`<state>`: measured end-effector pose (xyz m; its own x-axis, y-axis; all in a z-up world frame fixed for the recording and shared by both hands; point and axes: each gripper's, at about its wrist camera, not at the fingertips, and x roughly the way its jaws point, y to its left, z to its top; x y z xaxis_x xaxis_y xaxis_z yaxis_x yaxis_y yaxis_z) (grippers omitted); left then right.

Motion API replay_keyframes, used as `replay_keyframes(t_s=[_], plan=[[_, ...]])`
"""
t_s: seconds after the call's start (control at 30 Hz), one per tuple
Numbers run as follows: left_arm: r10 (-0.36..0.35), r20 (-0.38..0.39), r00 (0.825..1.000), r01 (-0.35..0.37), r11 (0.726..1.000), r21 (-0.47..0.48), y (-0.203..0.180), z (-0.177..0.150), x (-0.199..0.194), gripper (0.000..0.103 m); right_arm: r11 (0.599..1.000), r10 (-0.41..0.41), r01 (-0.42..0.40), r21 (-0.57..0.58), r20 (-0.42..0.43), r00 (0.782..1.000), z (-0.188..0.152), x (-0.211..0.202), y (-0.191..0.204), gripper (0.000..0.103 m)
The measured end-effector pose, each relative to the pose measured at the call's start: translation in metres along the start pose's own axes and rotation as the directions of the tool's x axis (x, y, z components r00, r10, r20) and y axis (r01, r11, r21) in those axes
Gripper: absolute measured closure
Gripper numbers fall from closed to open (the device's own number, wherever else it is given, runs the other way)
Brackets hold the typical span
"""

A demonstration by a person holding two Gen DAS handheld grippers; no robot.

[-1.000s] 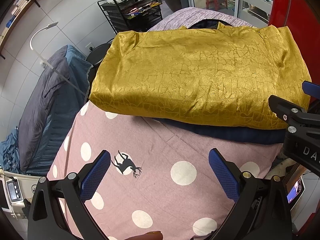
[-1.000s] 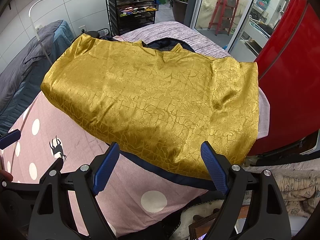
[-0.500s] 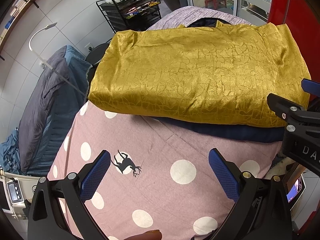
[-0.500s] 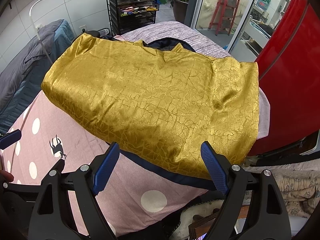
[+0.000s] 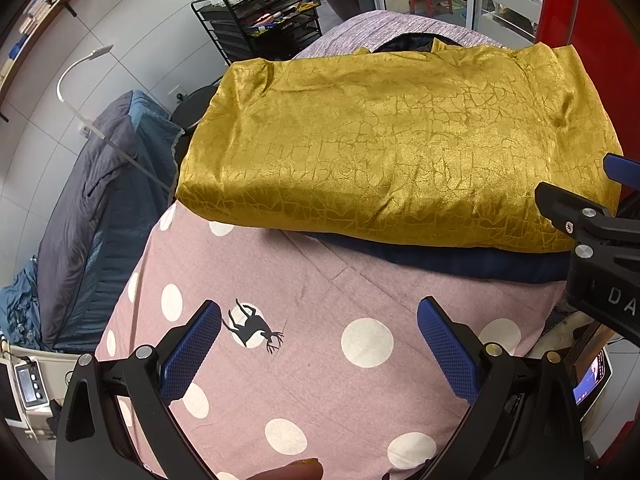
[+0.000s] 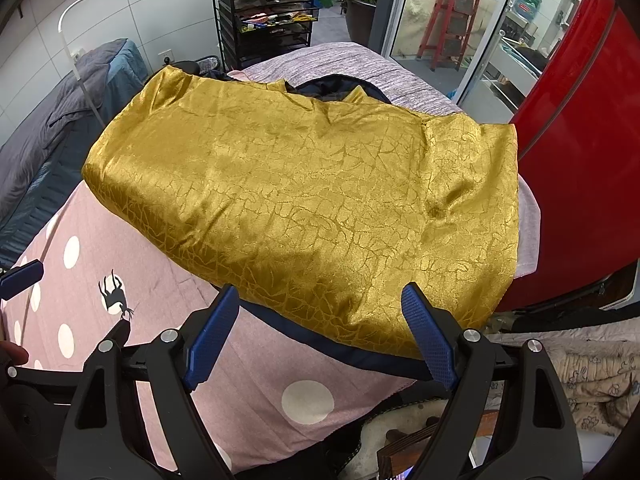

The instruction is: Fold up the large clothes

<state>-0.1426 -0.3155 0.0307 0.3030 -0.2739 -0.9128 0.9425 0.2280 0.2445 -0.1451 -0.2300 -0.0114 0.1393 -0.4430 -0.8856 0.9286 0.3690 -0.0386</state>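
A shiny gold garment (image 5: 392,148) (image 6: 304,196) with a dark navy lining lies folded flat across the far half of a pink polka-dot sheet (image 5: 320,344) (image 6: 256,384). My left gripper (image 5: 318,346) hovers open over the bare sheet, short of the garment's near edge, nothing between its blue pads. My right gripper (image 6: 320,332) is open too, its blue fingertips (image 6: 426,332) just over the garment's near navy hem, not pinching it. The right gripper's black body (image 5: 592,240) shows at the right edge of the left wrist view.
A red cabinet (image 6: 580,152) stands close on the right. A grey-blue quilted bed (image 5: 92,208) and a white lamp (image 5: 76,76) lie to the left. A black wire cart (image 6: 264,28) stands behind. Bedding and clutter (image 6: 580,376) sit low on the right.
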Motion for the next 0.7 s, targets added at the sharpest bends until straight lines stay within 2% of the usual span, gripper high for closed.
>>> replay_keyframes(t_s=[0.7], plan=[[0.003,-0.001,1.000,-0.003,1.000,0.006,0.0011,-0.0007,0.0006,0.007,1.000,0.000,0.000,-0.010,0.000,1.000,0.0022,0.0015,0.0028,0.021]])
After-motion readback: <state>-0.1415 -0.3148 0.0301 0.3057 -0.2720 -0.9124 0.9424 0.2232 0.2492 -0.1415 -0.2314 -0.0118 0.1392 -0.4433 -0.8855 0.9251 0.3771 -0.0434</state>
